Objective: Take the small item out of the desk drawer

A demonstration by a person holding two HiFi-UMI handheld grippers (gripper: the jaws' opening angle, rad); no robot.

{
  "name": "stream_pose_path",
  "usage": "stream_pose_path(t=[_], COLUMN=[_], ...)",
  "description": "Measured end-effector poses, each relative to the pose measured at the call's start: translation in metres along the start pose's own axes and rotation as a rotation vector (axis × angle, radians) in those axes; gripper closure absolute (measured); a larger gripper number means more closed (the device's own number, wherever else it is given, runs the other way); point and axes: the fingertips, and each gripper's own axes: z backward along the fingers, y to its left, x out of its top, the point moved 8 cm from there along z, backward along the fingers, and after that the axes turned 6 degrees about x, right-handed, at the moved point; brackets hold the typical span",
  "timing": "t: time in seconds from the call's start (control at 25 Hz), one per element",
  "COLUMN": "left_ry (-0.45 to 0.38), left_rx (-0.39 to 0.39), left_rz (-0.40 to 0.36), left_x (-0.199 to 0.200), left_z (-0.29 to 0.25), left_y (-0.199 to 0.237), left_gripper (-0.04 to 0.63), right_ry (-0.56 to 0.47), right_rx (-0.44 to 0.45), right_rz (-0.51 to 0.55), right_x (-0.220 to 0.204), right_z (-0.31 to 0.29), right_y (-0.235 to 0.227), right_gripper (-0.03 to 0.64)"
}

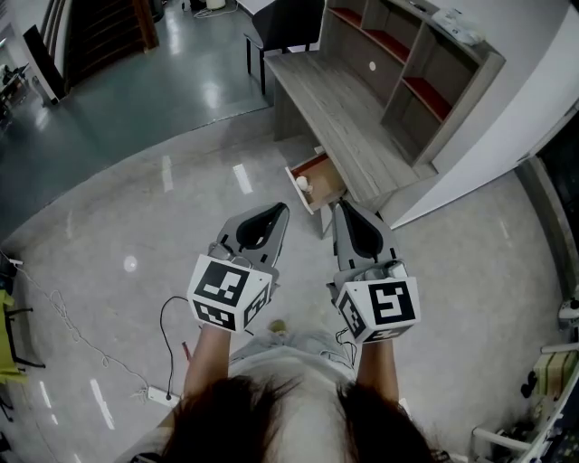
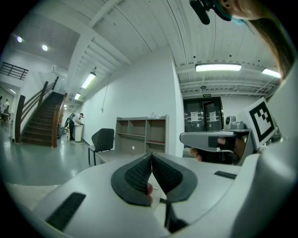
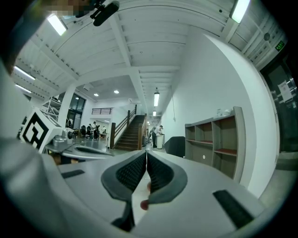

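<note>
Seen from the head view, the grey wooden desk (image 1: 339, 113) has its drawer (image 1: 324, 165) pulled open, with a small white item (image 1: 303, 184) lying inside. My left gripper (image 1: 281, 210) and right gripper (image 1: 341, 207) are held side by side over the floor, both pointing toward the drawer and still short of it. Each is shut with nothing between its pads. In the left gripper view the left gripper (image 2: 151, 156) has its jaws meeting at the tips, and the desk's shelf unit (image 2: 142, 134) stands ahead. In the right gripper view the right gripper (image 3: 146, 153) is likewise closed.
A shelf unit (image 1: 412, 63) tops the desk against the white wall. A dark chair (image 1: 285, 25) stands at the desk's far end. A cable and power strip (image 1: 161, 393) lie on the floor at lower left. A staircase (image 2: 42, 122) rises in the distance.
</note>
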Motion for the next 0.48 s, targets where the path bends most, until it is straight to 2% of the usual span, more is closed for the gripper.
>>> stream_pose_path(t=[0.2, 0.48], left_ry=[0.004, 0.024], left_rx=[0.008, 0.025], left_rz=[0.013, 0.015], left_x=[-0.003, -0.010], left_z=[-0.007, -0.029], left_y=[0.019, 0.036], left_gripper=[0.578, 0.578], right_ry=[0.018, 0.048], right_rx=[-0.016, -0.025], right_rz=[0.013, 0.025], right_x=[-0.004, -0.015], right_z=[-0.017, -0.039], right_y=[0.002, -0.020], right_gripper=[0.589, 0.589])
